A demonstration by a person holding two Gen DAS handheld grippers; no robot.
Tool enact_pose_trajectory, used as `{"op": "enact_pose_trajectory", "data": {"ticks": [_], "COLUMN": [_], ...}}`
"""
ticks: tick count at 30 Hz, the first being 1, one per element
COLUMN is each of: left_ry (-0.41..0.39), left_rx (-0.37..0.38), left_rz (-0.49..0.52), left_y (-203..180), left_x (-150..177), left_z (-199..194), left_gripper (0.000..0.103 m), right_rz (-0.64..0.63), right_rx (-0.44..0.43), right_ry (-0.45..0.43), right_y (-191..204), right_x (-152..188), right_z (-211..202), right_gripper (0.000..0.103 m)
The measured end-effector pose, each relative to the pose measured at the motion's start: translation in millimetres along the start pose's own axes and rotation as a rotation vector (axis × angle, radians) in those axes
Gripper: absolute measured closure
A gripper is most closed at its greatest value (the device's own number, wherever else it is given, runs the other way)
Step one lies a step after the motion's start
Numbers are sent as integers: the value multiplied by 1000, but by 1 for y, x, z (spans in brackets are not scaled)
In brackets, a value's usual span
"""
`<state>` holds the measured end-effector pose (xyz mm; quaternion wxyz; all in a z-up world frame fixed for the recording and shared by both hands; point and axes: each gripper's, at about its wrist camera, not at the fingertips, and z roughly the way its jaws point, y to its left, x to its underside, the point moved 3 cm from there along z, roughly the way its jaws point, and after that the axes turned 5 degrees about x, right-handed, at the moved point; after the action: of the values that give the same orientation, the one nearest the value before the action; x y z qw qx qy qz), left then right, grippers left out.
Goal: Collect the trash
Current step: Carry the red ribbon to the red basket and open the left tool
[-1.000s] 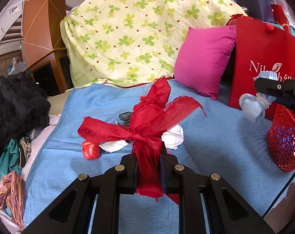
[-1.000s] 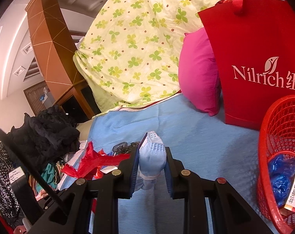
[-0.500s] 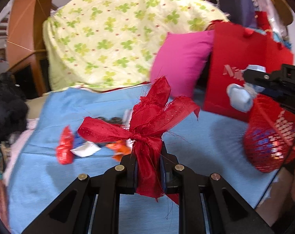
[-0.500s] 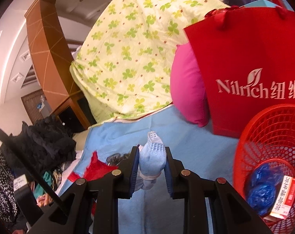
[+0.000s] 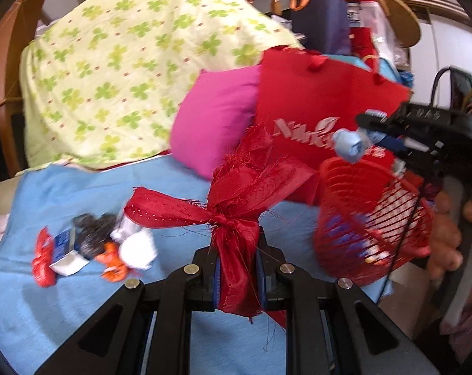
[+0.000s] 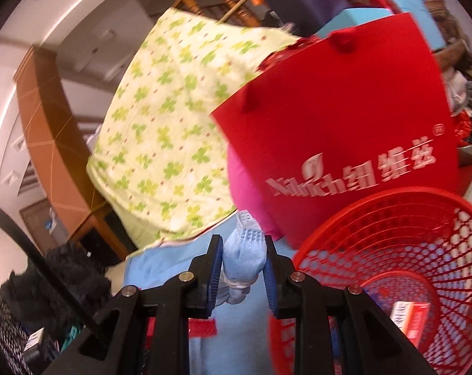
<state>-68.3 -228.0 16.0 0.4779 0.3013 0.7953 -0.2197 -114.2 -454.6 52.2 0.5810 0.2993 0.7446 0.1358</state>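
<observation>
Left tongs (image 5: 236, 261): I still clamp the frayed red ribbon bow (image 5: 236, 200), now nearer the red mesh plastic basket (image 5: 370, 218) at right.
Right tongs (image 6: 242, 268): still pinching the pale blue sock-like bundle (image 6: 243, 256); basket rim (image 6: 376, 200) has swung closer, lower right.
Litter pile (image 5: 92, 250): shifted to lower left on the blue bed sheet (image 5: 79, 181).

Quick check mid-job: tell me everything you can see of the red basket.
The red basket is a round, open-topped plastic bin with lattice walls, tilted so its mouth faces the right claw. It stands on the blue sheet before a red bag. Inside lie blue wrappers and a red-and-white box.
</observation>
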Motion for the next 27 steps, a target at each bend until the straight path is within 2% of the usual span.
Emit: {"op": "enact_pose_trajectory", "data": {"ticks": [6,14,21,27], "left_ry": [3,-5,26,53], "left_rx": [66,85,81,64], "left_rz": [4,29,82,105], "left_y": [-44,-89,-121,-128], "left_x": [-28,-56,-59,-55], "left_z": [16,38,60,72], "left_gripper": [84,82,79,76], "right_rz": [63,148,189,201], "right_rx": [63,141,161,172], "right_ry": [-70,-116,-113,-89], "right_y": [-41,-97,-117,-122], "right_x": [-20,-37,-39,-37], "right_z": [-26,-51,-57,-53], "right_gripper": [75,75,74,74]}}
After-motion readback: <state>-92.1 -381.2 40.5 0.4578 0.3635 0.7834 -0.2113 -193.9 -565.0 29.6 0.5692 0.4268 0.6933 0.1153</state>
